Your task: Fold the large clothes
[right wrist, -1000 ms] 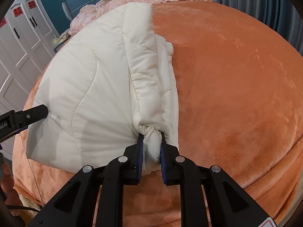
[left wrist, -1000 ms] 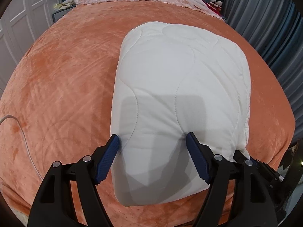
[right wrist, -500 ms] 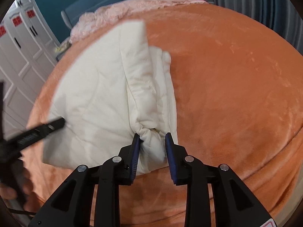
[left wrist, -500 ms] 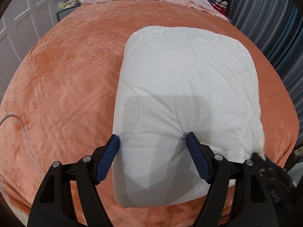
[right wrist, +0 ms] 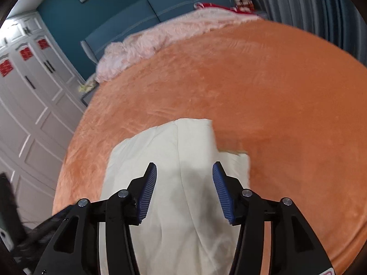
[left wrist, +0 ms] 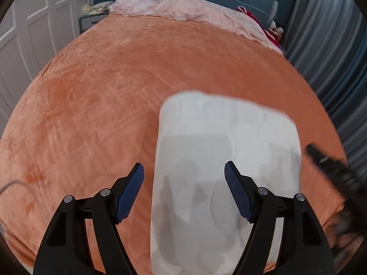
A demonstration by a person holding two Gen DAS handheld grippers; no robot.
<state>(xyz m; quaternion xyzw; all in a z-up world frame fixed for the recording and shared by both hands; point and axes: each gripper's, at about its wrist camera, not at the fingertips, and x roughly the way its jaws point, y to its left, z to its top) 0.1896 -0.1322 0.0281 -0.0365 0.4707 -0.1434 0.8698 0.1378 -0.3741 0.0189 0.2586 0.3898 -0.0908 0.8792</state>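
White quilted jacket (left wrist: 220, 160) lies folded into a thick pad on the orange bed (left wrist: 103, 105), toward the bed's near edge, well short of the pink bedding (left wrist: 183, 11) at its head. Left gripper (left wrist: 184, 192) hangs above the jacket, jaws wide, holding nothing. Right gripper (right wrist: 184, 192): its jaws have just been opening and stand apart, cloth below them but none pinched. We judge the jacket light, soft, puffy and springy, likely to bulge open; best pinched through all layers at a corner or folded edge.
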